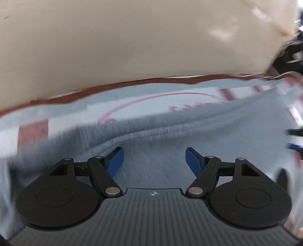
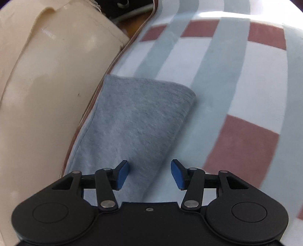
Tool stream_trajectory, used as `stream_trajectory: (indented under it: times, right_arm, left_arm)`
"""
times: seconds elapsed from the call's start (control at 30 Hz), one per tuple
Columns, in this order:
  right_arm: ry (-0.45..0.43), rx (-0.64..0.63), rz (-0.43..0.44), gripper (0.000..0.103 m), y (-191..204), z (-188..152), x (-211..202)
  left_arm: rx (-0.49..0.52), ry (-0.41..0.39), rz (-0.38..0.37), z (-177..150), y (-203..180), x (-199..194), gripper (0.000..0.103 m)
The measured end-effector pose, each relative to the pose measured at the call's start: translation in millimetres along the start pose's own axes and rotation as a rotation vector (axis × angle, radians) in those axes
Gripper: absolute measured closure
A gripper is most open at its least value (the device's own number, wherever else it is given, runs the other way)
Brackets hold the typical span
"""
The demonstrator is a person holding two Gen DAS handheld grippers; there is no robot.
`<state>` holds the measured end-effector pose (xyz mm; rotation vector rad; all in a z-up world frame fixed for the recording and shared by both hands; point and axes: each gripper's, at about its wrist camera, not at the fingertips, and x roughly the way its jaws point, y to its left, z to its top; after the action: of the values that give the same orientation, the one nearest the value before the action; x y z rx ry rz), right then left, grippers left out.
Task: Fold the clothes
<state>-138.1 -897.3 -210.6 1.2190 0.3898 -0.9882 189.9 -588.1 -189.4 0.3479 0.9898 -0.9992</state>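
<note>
A grey-blue heathered garment lies on a checked bedsheet; in the right wrist view its folded end points away from me. My right gripper hovers open just above its near part, blue pads apart with nothing between them. The left wrist view is blurred by motion; the same grey garment spreads under my left gripper, which is open, its left pad close to a raised fold of fabric. A pink printed curve shows beyond the garment; whether it belongs to the sheet or to another cloth is unclear.
A cream padded headboard or wall runs along the left of the bed, with a brown edge strip where it meets the sheet. Dark objects and cables sit behind the bed corner. Part of another gripper shows at the right edge.
</note>
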Motion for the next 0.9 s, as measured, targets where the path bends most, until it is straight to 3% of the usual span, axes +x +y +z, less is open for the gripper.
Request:
stream_trajectory:
  times: [0.1,0.2,0.23,0.27,0.3,0.33,0.37,0.43,0.53,0.6,0.73,0.83,0.9]
  right_arm:
    - [-0.093,-0.002,0.032,0.034,-1.6,-4.3,3.1]
    - [-0.197,-0.053,0.027,0.034,0.7,-7.9,8.2]
    - [-0.231,-0.070,0.025,0.034,1.4,-9.2,9.9]
    - [-0.266,-0.087,0.023,0.044,2.2,-10.4,11.6]
    - [-0.289,-0.110,0.008,0.062,3.9,-11.1,11.8]
    - [-0.298,-0.130,-0.006,0.090,6.1,-9.7,6.6]
    - [-0.317,-0.124,0.017,0.091,6.2,-5.9,-3.3]
    - [-0.348,-0.126,0.049,0.092,10.9,2.8,-26.6]
    - [-0.361,-0.269,-0.057,0.093,29.7,6.2,-36.5]
    - [-0.297,-0.253,-0.107,0.093,22.7,12.6,-21.2]
    - [-0.210,-0.045,-0.124,0.092,-5.3,19.8,-3.5]
    - [-0.205,-0.049,-0.143,0.088,-1.9,18.4,-4.2]
    - [-0.209,-0.057,-0.172,0.078,-0.3,16.8,-4.2]
  left_arm:
    - [-0.128,-0.017,0.017,14.0,11.5,9.9,0.032]
    - [-0.272,-0.062,-0.039,10.7,29.8,3.5,0.031]
    - [-0.275,-0.058,-0.045,8.5,32.9,1.8,0.035]
    - [-0.275,-0.053,-0.049,6.2,35.9,-0.5,0.036]
    - [-0.262,-0.048,-0.045,4.0,38.8,-6.4,0.039]
    - [-0.252,-0.049,-0.046,1.6,43.4,-15.8,0.039]
    - [-0.246,-0.055,-0.051,-2.1,49.0,-27.0,0.039]
    - [-0.235,-0.085,-0.073,-12.0,62.7,-54.6,0.039]
    - [-0.215,-0.186,-0.044,-36.9,93.5,-111.0,0.038]
    - [-0.189,-0.225,0.008,-55.5,113.2,-138.3,0.038]
    - [-0.065,-0.187,0.112,-91.6,124.5,-155.5,0.032]
    - [0.021,-0.158,0.185,-117.1,132.5,-166.8,0.032]
    - [0.022,-0.146,0.190,-118.3,133.8,-160.0,0.031]
